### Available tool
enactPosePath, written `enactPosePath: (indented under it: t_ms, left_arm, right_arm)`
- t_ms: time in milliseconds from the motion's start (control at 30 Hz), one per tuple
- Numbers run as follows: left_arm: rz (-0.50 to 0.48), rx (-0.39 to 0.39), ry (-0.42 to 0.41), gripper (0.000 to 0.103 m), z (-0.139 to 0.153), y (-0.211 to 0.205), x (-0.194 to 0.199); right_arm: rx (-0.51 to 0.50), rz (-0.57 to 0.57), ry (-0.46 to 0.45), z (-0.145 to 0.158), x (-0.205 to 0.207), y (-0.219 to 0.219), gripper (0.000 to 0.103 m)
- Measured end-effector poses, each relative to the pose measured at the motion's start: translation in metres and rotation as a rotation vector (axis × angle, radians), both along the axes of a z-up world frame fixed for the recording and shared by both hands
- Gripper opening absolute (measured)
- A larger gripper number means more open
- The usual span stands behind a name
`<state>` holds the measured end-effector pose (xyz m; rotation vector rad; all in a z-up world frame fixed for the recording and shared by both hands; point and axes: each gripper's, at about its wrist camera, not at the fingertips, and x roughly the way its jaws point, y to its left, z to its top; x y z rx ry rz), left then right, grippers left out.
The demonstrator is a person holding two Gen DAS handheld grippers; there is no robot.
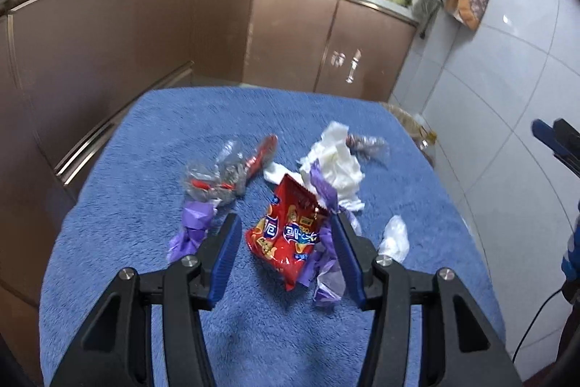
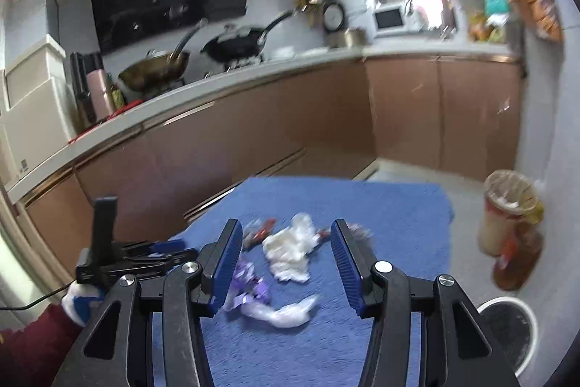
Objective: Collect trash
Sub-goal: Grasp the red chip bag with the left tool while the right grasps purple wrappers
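Left wrist view is showing the left gripper [image 1: 286, 223] hanging with jaws apart over a blue towel [image 1: 145, 205], a red snack bag [image 1: 286, 234] lying between them, untouched. Right wrist view is showing the right gripper [image 2: 286, 231] gaping, empty, above white tissue [image 2: 290, 249] lying mid-towel.

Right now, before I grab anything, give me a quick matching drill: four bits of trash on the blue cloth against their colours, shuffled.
Things:
1. snack bag
2. tissue
3. wrapper left of the left gripper
4. plastic film at far left

Colours:
A. white
B. clear with red bits
C. red
D. purple

Pairs: 1-C, 2-A, 3-D, 4-B
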<state>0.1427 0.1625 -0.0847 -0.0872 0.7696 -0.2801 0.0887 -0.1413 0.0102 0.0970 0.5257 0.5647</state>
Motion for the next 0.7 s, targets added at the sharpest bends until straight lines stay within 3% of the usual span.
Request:
enactPosePath:
  t_ms: [233,433,533,700]
  left_arm:
    - [-0.058,-0.021,0.062,0.049,-0.025,-0.002,0.040]
    - [-0.077,-0.064,0.114,0.023,-0.043,0.003,0.059]
    - [-0.079,-0.093,0.128,0.016,-0.050,0.007,0.063]
    - [-0.090,-0.131,0.132,0.011,-0.055,0.011,0.065]
  right_arm:
    - [-0.024,0.119,0.144,-0.039,0.039,0.033,0.048]
    - [-0.055,0.206,0.229,-0.066,0.061,0.062,0.048]
    - [-0.073,0.252,0.268,-0.081,0.072,0.080,0.048]
    - [-0.098,0.315,0.324,-0.104,0.086,0.106,0.048]
